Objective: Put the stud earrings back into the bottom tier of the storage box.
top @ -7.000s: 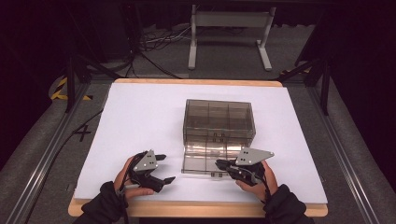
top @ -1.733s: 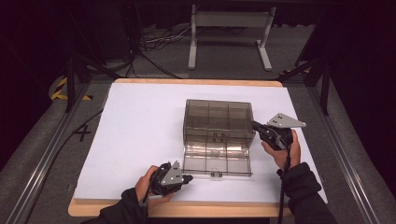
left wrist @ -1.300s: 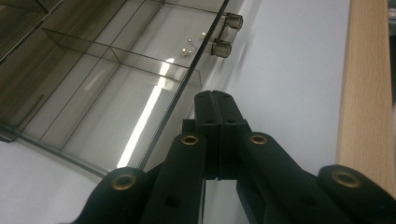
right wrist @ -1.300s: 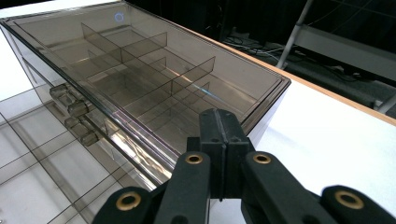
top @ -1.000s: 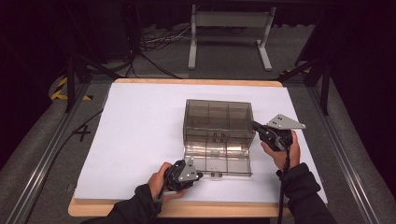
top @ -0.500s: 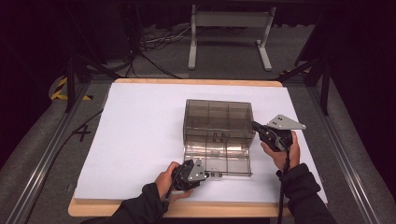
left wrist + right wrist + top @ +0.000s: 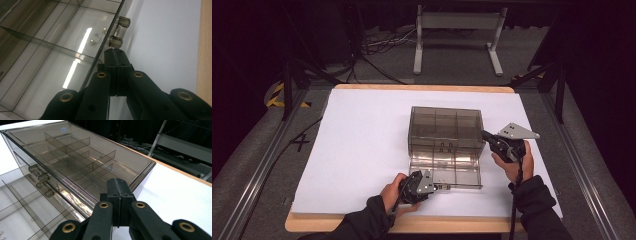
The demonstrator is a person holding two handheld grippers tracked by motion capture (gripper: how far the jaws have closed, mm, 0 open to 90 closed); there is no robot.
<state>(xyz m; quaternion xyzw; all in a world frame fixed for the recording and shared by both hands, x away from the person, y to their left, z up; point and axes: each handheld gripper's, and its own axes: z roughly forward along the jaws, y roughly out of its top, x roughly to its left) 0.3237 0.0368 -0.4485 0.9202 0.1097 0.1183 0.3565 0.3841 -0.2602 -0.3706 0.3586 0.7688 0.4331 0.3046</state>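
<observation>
1. Since the earliest frame the left claw (image 7: pixel 443 188) has crossed from the surface's near-left part to the drawer's front edge, and the right claw (image 7: pixel 485 134) has gone from that front edge up to the box's right side, where it has kept still over the last second.
2. High view: a smoky clear box (image 7: pixel 446 128) sits mid-surface (image 7: pixel 362 130) on white paper, its bottom drawer (image 7: pixel 447 171) pulled out toward the person. The left claw, jaws pressed together, sits at the drawer's near edge. The right claw, also pressed together, points at the box's right wall.
3. Left claw view: the shut jaws' tip is just below the drawer's double-knob handle (image 7: pixel 119 32) (touching or not, I cannot tell). A small curved earring (image 7: pixel 97 37) with two pearl ends lies in a front compartment.
4. Right claw view: the shut jaws rest at the box's top corner (image 7: pixel 147 165); the dividers (image 7: pixel 100 160) show through the lid.
</observation>
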